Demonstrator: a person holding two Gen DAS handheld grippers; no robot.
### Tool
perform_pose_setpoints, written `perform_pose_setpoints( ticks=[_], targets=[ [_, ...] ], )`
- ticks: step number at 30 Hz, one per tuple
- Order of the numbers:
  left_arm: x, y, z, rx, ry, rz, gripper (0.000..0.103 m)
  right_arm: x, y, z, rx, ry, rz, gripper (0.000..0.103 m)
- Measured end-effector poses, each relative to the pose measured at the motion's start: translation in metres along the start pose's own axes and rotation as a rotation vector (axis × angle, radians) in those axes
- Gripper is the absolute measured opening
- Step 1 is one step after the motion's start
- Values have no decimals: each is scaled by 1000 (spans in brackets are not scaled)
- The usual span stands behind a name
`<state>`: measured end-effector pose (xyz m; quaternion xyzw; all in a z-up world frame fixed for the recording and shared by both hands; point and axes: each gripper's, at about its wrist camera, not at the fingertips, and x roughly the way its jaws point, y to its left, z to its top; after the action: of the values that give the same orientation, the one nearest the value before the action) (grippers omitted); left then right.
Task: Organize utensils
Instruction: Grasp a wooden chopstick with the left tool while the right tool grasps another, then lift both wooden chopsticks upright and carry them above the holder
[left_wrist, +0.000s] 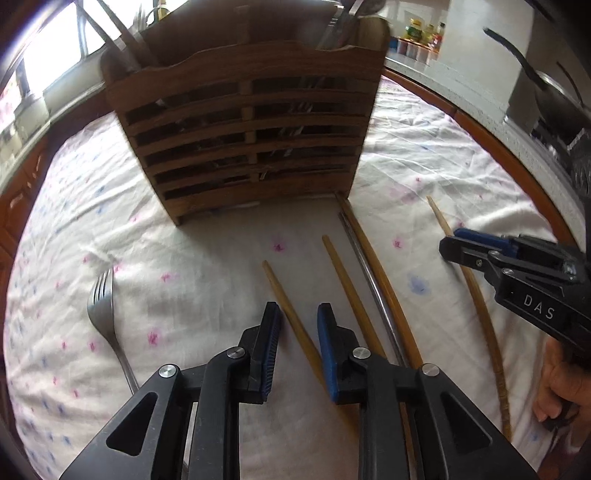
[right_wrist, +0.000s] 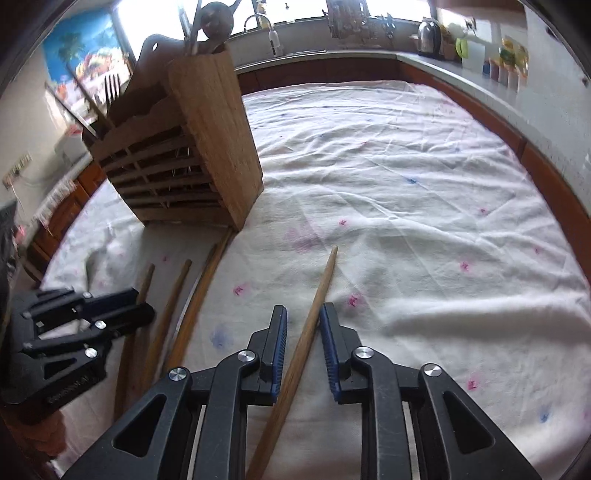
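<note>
Both black tongs with blue pads gape: left tongs (left_wrist: 297, 325) and right tongs (right_wrist: 303, 325) each straddle a long wooden chopstick (left_wrist: 291, 314) (right_wrist: 314, 306), ready to pinch; the slatted wooden utensil holder (left_wrist: 243, 129) waits beyond on the cloth-covered tabletop (left_wrist: 147, 240).

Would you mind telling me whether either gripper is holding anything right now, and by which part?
Nothing is held. The left gripper and right gripper each straddle a chopstick lying on the cloth, jaws open.

Bright windows (right_wrist: 155, 14) behind a grey counter (right_wrist: 461, 77), faucet (right_wrist: 258, 20), kettle (right_wrist: 428, 37), floral-clothed table (right_wrist: 406, 177)
</note>
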<state>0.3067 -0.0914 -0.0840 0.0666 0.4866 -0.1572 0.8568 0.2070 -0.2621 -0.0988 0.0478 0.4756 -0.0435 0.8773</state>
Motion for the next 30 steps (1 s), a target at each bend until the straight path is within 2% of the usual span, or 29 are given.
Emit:
perform_pose_setpoints(
  ticks=[2, 7, 12, 18, 24, 30],
  targets=[
    [0, 0, -1, 14, 18, -9, 15, 0, 1, 0, -12, -3, -19, 13],
    [3, 2, 1, 13, 14, -31, 8, 0, 0, 2, -6, 11, -6, 7],
    [3, 6, 3, 2, 25, -47, 5, 5, 3, 13, -5, 58, 1, 9],
    [4, -1, 10, 42, 56, -12, 7, 14, 9, 21, -31, 68, -5, 10],
    [4, 1, 6, 34, 31, -28, 4, 6, 8, 15, -3, 41, 18, 6],
    [-29, 14, -2, -23, -42, -68, 4, -43, 5, 7, 42, -68, 90, 6]
  ],
)
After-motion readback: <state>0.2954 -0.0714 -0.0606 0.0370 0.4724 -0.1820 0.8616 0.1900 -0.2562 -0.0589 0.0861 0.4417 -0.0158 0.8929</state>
